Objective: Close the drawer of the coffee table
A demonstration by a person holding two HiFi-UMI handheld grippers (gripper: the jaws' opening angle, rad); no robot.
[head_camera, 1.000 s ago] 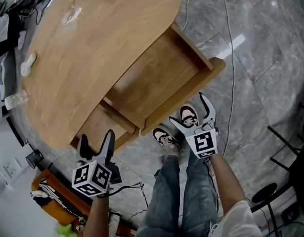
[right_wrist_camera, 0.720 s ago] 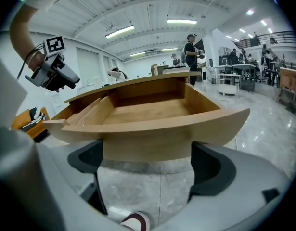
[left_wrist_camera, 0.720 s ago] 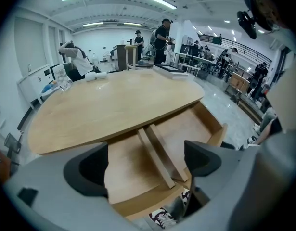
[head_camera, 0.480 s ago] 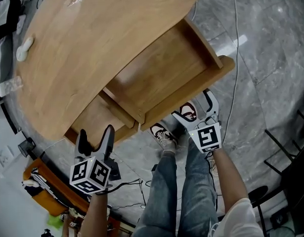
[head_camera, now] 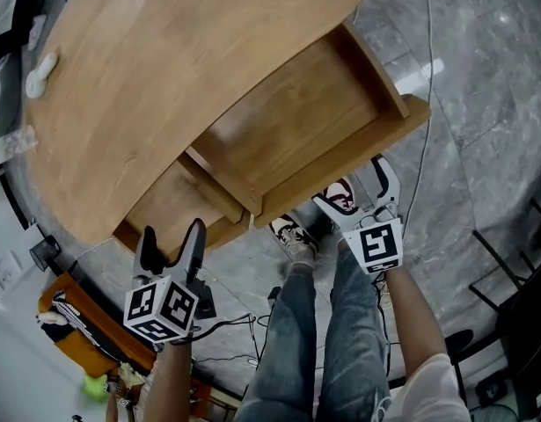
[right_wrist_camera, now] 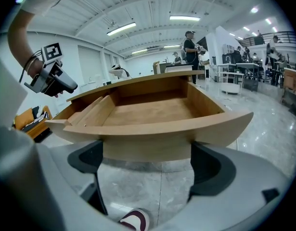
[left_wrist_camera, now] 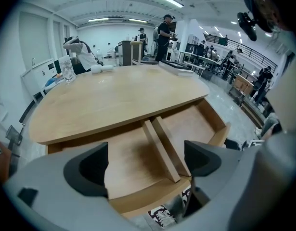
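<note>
The wooden coffee table (head_camera: pixel 164 69) has two drawers pulled out on my side. The wide right drawer (head_camera: pixel 296 117) stands far out, and its curved front panel (head_camera: pixel 340 161) overhangs the floor. A narrower left drawer (head_camera: pixel 169 214) is out a shorter way. My right gripper (head_camera: pixel 358 190) is open just short of the wide drawer's front panel (right_wrist_camera: pixel 152 126), which fills the gap ahead of my right gripper (right_wrist_camera: pixel 147 165) without touching it. My left gripper (head_camera: pixel 171 240) is open and empty in front of the left drawer (left_wrist_camera: pixel 128 162).
My legs and shoes (head_camera: pixel 292 240) stand on the grey marble floor between the grippers. A white cable (head_camera: pixel 418 161) runs along the floor by the right drawer. An orange bag (head_camera: pixel 76 310) lies at lower left. Small white items (head_camera: pixel 40 70) sit on the tabletop's far side.
My right gripper has moved forward, closer to the wide drawer's front panel. The left gripper has stayed about where it was. Both drawers are as far out as before.
</note>
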